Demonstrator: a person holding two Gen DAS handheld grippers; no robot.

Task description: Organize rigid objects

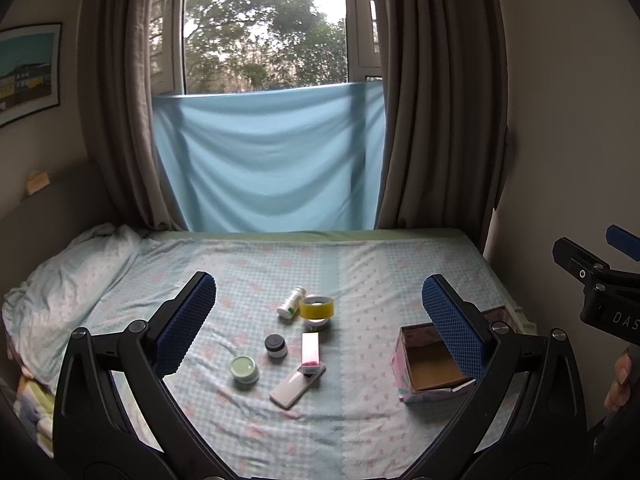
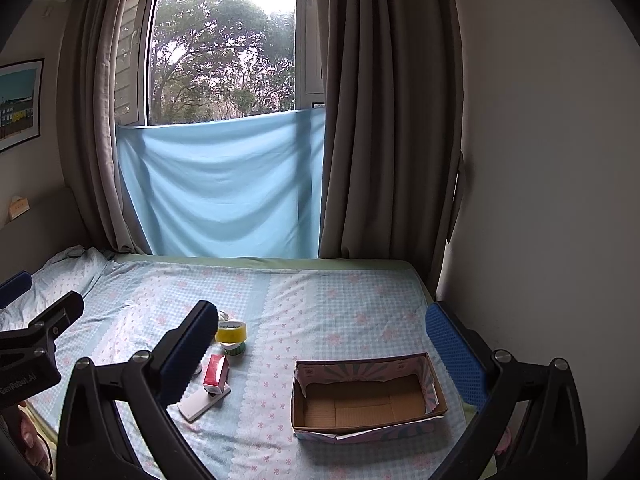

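Several small items lie together on the bed: a white bottle (image 1: 292, 301), a yellow tape roll (image 1: 317, 307) (image 2: 231, 333), a dark-lidded jar (image 1: 275, 345), a green-lidded jar (image 1: 244, 369), a pink-red box (image 1: 310, 346) (image 2: 216, 371) and a flat white case (image 1: 295, 386) (image 2: 203, 399). An open, empty cardboard box (image 1: 432, 368) (image 2: 366, 398) sits to their right. My left gripper (image 1: 320, 324) is open and empty above the items. My right gripper (image 2: 324, 356) is open and empty above the cardboard box.
The bed has a blue checked sheet (image 2: 320, 304). A crumpled pillow (image 1: 60, 280) lies at the left. Brown curtains (image 1: 432, 100), a blue cloth (image 1: 268, 160) and a window stand behind the bed. A wall (image 2: 540, 160) borders the right side.
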